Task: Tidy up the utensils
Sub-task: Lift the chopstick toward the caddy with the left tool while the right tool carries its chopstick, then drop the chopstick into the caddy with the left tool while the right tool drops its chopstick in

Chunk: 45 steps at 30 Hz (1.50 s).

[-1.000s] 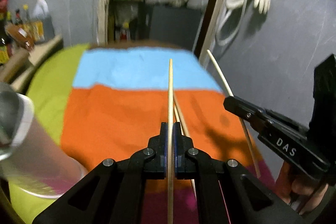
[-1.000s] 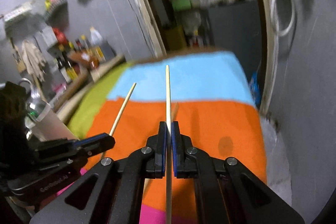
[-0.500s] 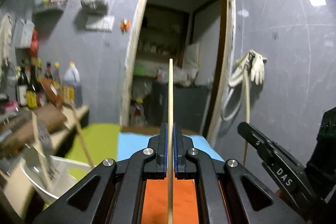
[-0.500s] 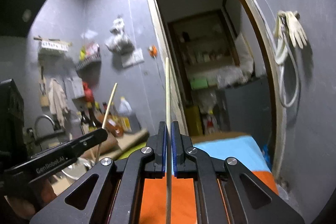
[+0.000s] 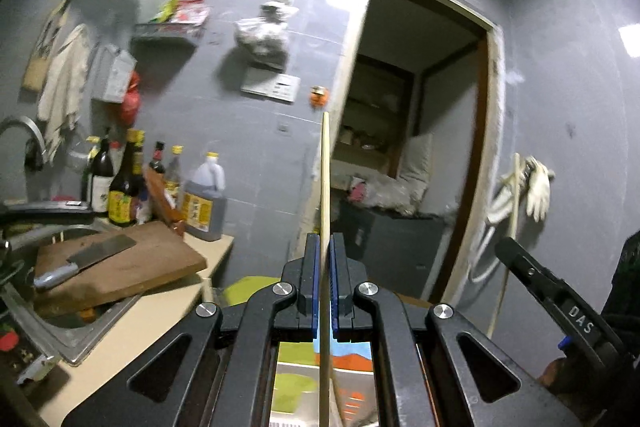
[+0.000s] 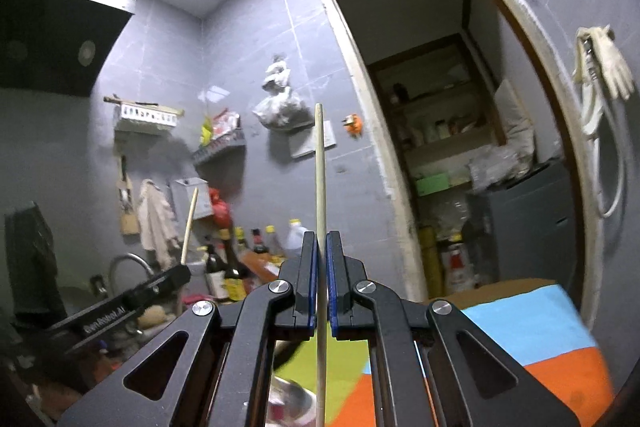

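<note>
Gripping a thin wooden chopstick [image 5: 325,187], the left claw [image 5: 324,267] fills the lower middle of its own view, its blue-lined pads clenched on the stick, which runs straight up the centre of the frame from below the claw to well past the fingertips. At the lower right of that view the right claw [image 5: 505,247] juts in, and a second chopstick [image 5: 508,239] rises from its tip. In the right wrist view the right claw [image 6: 319,267] is likewise clenched on that second chopstick [image 6: 320,207], upright along the middle of the frame, with the left claw [image 6: 180,273] at the lower left and its stick [image 6: 189,227] leaning slightly right. Beyond, at the left of the left wrist view, a cutting board [image 5: 120,267] with a cleaver [image 5: 84,261] lies over a sink [image 5: 60,331], bottles [image 5: 132,183] behind it. Farther off stand the grey tiled wall [image 5: 260,155] and an open doorway [image 5: 416,147].
</note>
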Each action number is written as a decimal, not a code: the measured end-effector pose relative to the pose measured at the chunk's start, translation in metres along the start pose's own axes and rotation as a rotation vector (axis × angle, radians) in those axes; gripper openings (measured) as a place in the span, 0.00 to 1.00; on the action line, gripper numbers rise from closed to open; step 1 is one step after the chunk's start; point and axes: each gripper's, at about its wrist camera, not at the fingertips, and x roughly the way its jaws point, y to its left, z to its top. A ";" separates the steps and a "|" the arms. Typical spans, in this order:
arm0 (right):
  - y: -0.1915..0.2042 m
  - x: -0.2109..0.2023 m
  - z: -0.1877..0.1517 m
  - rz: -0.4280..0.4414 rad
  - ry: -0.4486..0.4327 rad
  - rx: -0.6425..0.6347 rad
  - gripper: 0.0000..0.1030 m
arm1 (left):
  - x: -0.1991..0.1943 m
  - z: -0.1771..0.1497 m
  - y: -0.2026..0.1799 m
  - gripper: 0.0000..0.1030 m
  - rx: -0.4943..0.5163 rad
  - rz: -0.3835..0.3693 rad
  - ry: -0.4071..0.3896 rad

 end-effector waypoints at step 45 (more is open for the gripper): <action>0.031 0.051 -0.069 -0.032 0.219 -0.112 0.06 | 0.015 -0.061 0.050 0.04 -0.077 0.039 0.141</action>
